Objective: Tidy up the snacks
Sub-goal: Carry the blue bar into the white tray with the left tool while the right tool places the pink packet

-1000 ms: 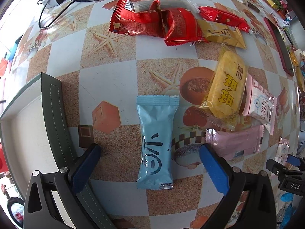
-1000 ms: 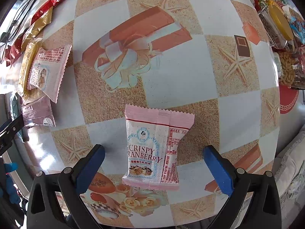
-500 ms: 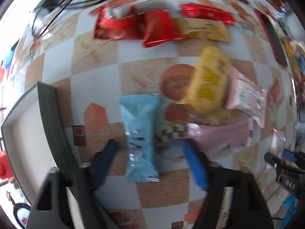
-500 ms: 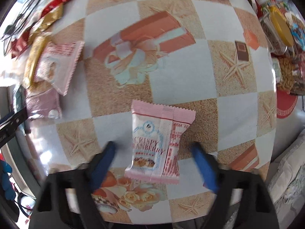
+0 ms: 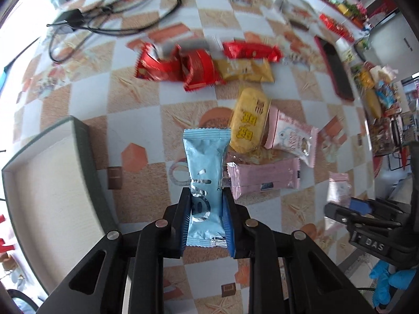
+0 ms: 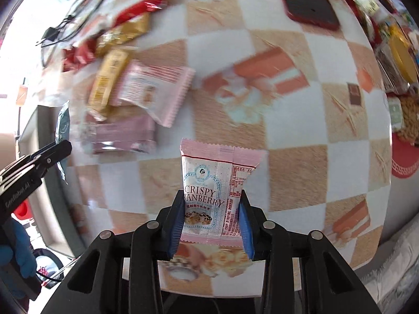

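My left gripper (image 5: 205, 222) is shut on a light blue snack packet (image 5: 205, 167) and holds it above the table. My right gripper (image 6: 210, 225) is shut on a pink and white Crispy Cranberry packet (image 6: 213, 183), also lifted off the table. A dark-rimmed box (image 5: 86, 162) with a pale inside stands at the left in the left wrist view. More snacks lie on the table: a yellow packet (image 5: 248, 120), two pink packets (image 5: 264, 178) (image 5: 293, 138), and red (image 5: 178, 65) and gold (image 5: 246, 70) packets further back.
Black cables (image 5: 110, 18) lie at the far left of the table. A red phone (image 6: 309, 2) lies at the far right. Jars and other goods (image 6: 400, 60) crowd the right edge. The right gripper (image 5: 366, 217) shows at the right of the left wrist view.
Both grippers closed from wide open onto their packets and lifted them off the table. The views shifted as both rose.
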Available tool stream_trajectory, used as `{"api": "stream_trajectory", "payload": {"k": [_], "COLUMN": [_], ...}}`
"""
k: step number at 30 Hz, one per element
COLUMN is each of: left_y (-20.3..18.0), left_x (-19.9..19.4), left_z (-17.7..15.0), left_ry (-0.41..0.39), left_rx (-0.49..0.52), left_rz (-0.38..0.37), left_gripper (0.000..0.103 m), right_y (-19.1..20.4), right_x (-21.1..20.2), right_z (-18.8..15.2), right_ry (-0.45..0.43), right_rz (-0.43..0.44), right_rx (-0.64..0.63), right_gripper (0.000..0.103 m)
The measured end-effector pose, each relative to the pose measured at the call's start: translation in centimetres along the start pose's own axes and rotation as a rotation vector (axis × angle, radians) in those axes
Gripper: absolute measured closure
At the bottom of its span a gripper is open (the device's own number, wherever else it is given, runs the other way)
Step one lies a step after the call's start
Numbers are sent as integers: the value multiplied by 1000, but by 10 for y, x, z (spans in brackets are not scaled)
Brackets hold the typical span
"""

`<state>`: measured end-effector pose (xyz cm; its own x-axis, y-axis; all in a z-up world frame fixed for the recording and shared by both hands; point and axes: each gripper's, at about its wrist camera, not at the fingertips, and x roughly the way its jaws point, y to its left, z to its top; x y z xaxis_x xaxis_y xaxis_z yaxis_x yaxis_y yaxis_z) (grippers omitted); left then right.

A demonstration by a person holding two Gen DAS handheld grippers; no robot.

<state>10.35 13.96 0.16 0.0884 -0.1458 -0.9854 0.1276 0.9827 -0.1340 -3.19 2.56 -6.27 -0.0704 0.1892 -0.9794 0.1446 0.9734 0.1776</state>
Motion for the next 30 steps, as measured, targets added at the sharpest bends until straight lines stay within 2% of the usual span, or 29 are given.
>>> {"api": "stream_trajectory", "payload": {"k": [5,10,19,30], "left_y": [29,71,147,194], "left_x": [-29,-45,-46,-34], "left_z": [-17,-43,-94,-139], "left_ry": [-66,-90,-54,6], "left_rx": [-31,-96,-259,-347], "left_rz": [5,42,85,106], "left_gripper": [78,78,78,78], "right_y": [41,94,193,288], "right_x": [-13,-15,-2,24], "right_z": [7,10,-2,-30], "right_ry": [-15,-7,40,108], "right_rz": [37,75,112,153], "right_rx": [-68,-164,-377,-567], "right_gripper": [64,64,64,64]}}
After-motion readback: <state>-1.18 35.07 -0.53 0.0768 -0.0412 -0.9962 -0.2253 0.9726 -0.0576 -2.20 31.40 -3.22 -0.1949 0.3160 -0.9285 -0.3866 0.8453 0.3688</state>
